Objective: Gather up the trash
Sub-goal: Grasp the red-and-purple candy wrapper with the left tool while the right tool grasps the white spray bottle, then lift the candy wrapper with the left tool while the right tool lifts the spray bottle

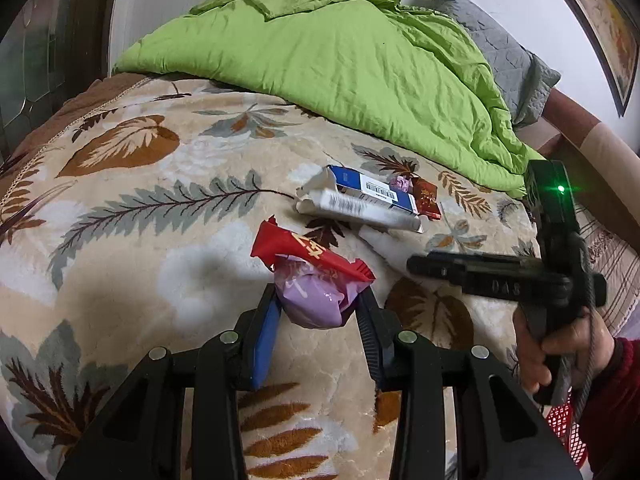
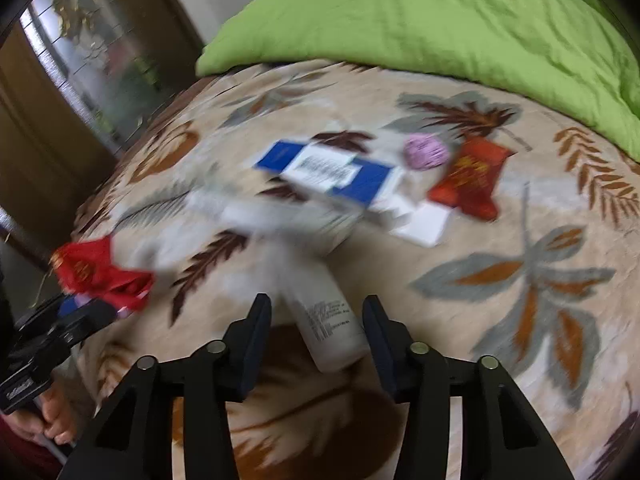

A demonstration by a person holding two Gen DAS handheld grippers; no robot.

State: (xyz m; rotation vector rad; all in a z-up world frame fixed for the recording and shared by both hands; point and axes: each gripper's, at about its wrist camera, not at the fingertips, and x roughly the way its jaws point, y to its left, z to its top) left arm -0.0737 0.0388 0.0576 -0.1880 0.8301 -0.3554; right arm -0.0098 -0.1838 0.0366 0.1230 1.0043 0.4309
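In the left wrist view my left gripper (image 1: 316, 312) is shut on a crumpled purple wrapper (image 1: 316, 300) with a red wrapper (image 1: 312, 252) bunched on top of it, just above the leaf-patterned blanket (image 1: 160, 220). In the right wrist view, which is blurred, my right gripper (image 2: 318, 316) is low over the blanket. A white tube (image 2: 328, 320) lies slanted between its fingers, with a gap showing on the left side. Beyond it lie a blue and white box (image 2: 332, 172), a second white box (image 2: 420, 222), a small purple wrapper (image 2: 426, 152) and another red wrapper (image 2: 472, 178).
A green quilt (image 1: 340, 60) is heaped along the far side of the bed, with a grey pad (image 1: 508, 56) behind it. A red mesh basket (image 1: 568, 428) shows at the lower right beneath a person's hand (image 1: 560, 344). A door stands at the left (image 2: 48, 128).
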